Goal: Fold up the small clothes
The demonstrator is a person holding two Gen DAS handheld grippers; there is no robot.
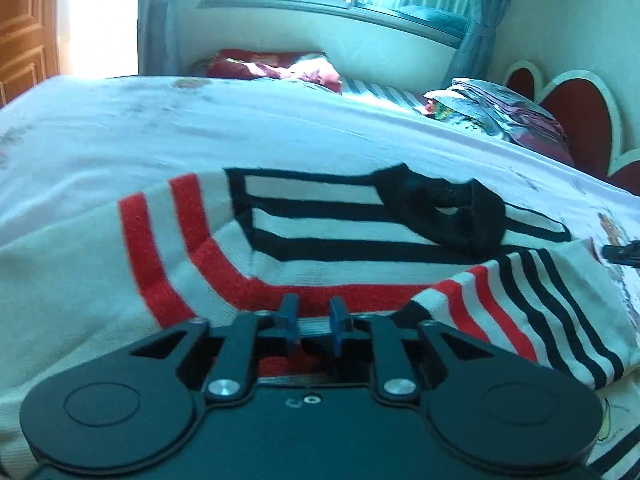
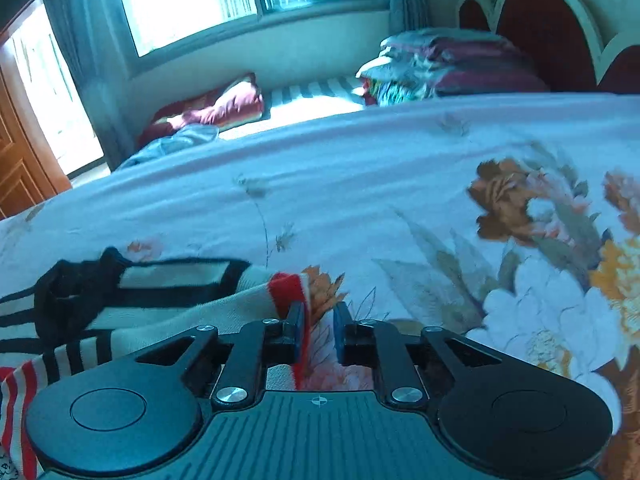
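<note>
A small white sweater point(image 1: 320, 232) with red and black stripes and a black collar lies on the floral bedsheet point(image 1: 200, 128). One striped sleeve point(image 1: 540, 312) is folded over at the right. My left gripper point(image 1: 314, 314) sits low over the sweater's red-striped hem, its blue fingers a little apart with nothing between them. In the right wrist view the sweater point(image 2: 168, 292) lies at the left. My right gripper point(image 2: 320, 320) is open, and a red-edged sleeve cuff point(image 2: 290, 286) lies against its left finger.
The bedsheet point(image 2: 400, 184) stretches ahead and to the right. A stack of folded clothes point(image 2: 448, 64) sits by the red heart-shaped headboard point(image 2: 548, 32). A red pillow point(image 2: 216, 108) lies under the window. A wooden door point(image 1: 24, 28) stands at the far left.
</note>
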